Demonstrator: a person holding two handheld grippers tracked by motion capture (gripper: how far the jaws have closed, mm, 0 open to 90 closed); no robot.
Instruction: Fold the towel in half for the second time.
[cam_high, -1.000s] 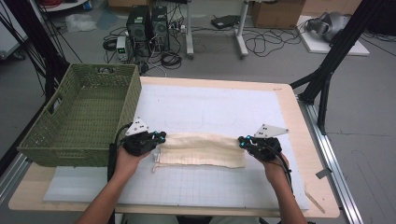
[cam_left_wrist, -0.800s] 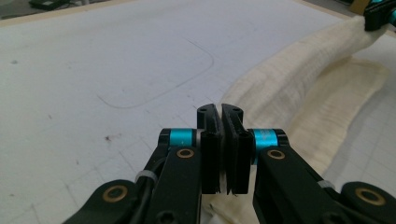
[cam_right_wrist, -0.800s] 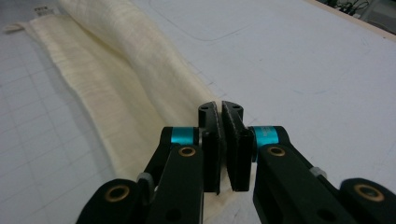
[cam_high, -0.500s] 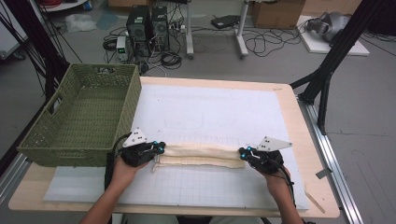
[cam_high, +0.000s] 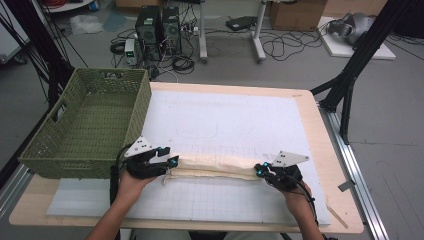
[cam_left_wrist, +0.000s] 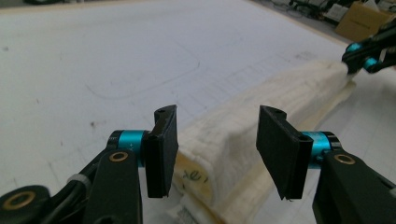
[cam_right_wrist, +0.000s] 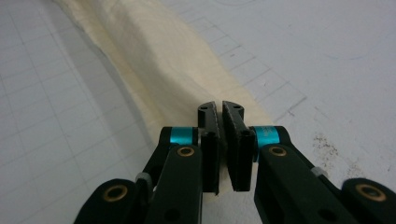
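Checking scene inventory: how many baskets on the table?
1. The green wicker basket sits at the table's left edge, just beyond the left hand-held gripper. No other is visible.

Cloth (cam_high: 215, 166): cream, folded. Basket (cam_high: 90, 127), far left: olive green, woven. Mat (cam_high: 225, 125): white, faint grey grid. Table (cam_high: 320, 130): pale wood. Left gripper (cam_left_wrist: 215, 144) and right gripper (cam_right_wrist: 221, 140): black, turquoise rings, brass-coloured rivets.
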